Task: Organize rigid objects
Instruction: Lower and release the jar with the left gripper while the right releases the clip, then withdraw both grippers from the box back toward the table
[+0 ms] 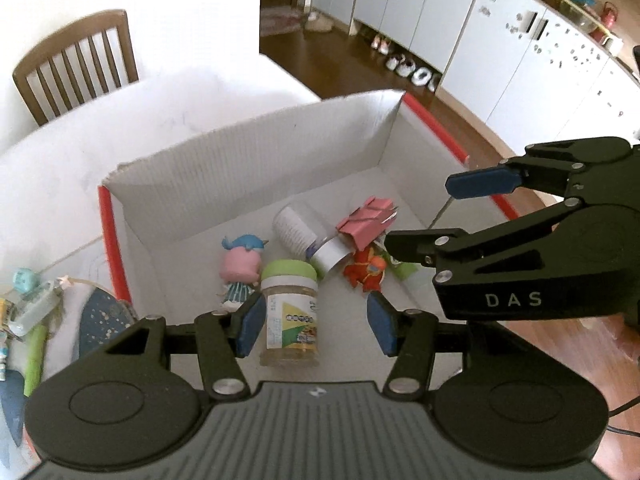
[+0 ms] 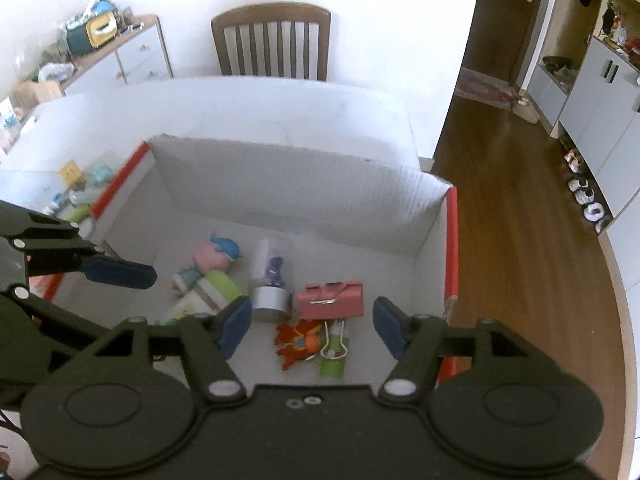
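Left gripper [image 1: 314, 330] fingers spread above jar [image 1: 290, 312].

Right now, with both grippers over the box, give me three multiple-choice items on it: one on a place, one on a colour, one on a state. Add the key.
1. Where does the green-lidded jar lie?
A. On the chair
B. Inside the white box
C. On the floor

2. What colour is the big binder clip?
A. Pink
B. Black
C. Yellow

3. How is the left gripper?
A. Shut on the jar
B. Open and empty
C. Shut on the doll

Key:
1 B, the jar lies on the box floor beside the pink-headed doll.
2 A, the right wrist view shows the clip pink, next to the silver-capped bottle.
3 B, its blue pads stand wide apart with nothing held between them; the right gripper is open too.
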Available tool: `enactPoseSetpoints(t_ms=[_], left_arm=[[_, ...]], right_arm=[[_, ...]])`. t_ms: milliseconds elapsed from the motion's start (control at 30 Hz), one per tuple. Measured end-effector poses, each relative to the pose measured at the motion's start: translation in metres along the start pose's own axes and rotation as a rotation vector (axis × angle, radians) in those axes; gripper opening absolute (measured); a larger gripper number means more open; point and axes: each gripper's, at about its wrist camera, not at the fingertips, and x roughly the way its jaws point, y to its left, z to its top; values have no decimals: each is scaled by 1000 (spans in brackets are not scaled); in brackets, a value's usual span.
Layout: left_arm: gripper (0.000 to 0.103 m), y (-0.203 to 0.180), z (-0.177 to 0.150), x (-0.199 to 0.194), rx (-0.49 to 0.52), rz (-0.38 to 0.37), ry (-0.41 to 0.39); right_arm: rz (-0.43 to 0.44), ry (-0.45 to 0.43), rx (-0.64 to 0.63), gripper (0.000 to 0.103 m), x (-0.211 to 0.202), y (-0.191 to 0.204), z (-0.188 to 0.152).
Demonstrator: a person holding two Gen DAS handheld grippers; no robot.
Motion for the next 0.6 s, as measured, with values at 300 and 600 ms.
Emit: enactPoseSetpoints(t_ms=[300, 600], left_arm=[[55, 1, -10, -41, -12, -21, -85], [65, 23, -27, -67, -61, -4, -159]], right_arm=[[15, -64, 44, 77, -38, 0, -9], [43, -129, 74, 89, -69, 11, -18]])
